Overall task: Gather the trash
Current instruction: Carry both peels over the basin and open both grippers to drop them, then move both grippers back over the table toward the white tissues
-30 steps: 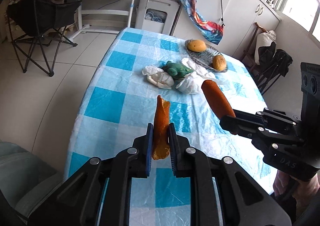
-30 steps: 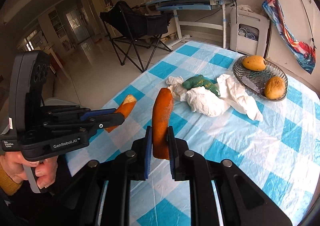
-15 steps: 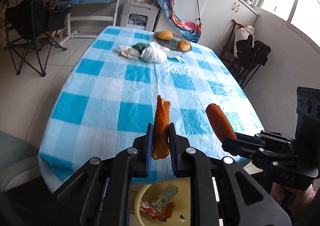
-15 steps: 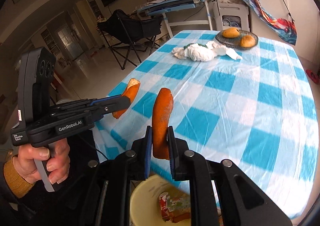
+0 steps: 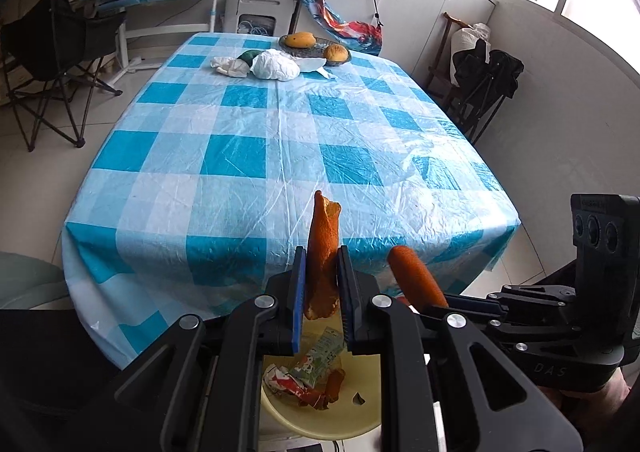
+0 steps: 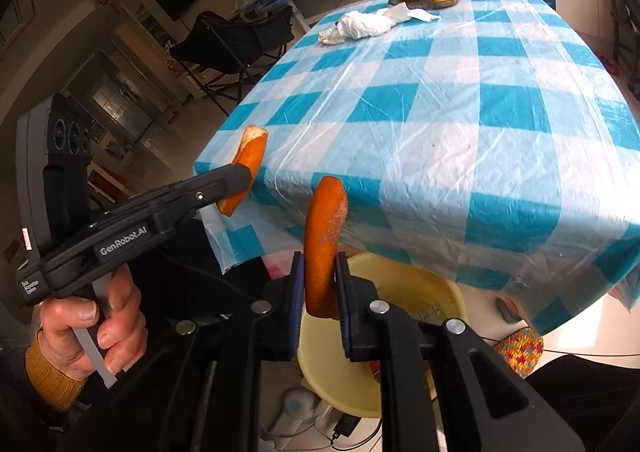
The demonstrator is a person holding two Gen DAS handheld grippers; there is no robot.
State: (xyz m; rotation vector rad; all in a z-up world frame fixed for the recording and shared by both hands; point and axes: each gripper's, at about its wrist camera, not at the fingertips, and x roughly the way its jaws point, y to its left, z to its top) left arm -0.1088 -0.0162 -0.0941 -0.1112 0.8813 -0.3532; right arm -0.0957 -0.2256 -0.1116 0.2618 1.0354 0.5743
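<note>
Your left tongs point(image 5: 322, 284) are clamped on a curled orange peel strip point(image 5: 323, 248), held off the near edge of the tabletop point(image 5: 280, 140). Your right tongs point(image 6: 318, 292) grip a second orange peel point(image 6: 324, 240). Both hang above the yellow bin point(image 5: 320, 412), its wrappers point(image 5: 312, 372) and rim largely hidden behind the tongs.

- Table point(image 5: 280, 140) is sitting ahead, with the bin point(image 6: 400, 292) sitting on the floor just in front of its near edge
- Wrappers point(image 5: 312, 372) are lying in the bin
- Fruit plate point(image 5: 316, 46) is sitting at the table's far end, crumpled tissues point(image 5: 276, 66) lying right before it
- Folding chair point(image 5: 48, 52) is standing off to the table's left
</note>
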